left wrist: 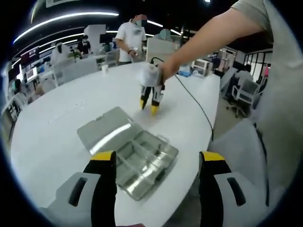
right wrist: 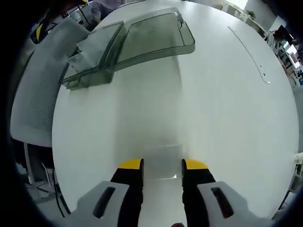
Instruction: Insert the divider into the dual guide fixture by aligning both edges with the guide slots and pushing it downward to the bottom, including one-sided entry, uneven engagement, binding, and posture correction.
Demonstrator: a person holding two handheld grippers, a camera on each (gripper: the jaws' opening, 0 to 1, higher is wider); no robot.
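Note:
A clear plastic compartment box lies on the white round table with its lid folded open, just ahead of my left gripper, whose yellow-tipped fingers stand wide apart and empty. Beyond the box, a person's hand holds my right gripper tips-down on the tabletop. In the right gripper view a small clear divider sits between the fingers of the right gripper, its side edges against both pads. The open box lies farther ahead, near the table's edge.
A black cable trails from the right gripper over the table's edge. A white cup stands at the far side. A grey chair is beside the table near the box. A person stands behind the table, among desks and chairs.

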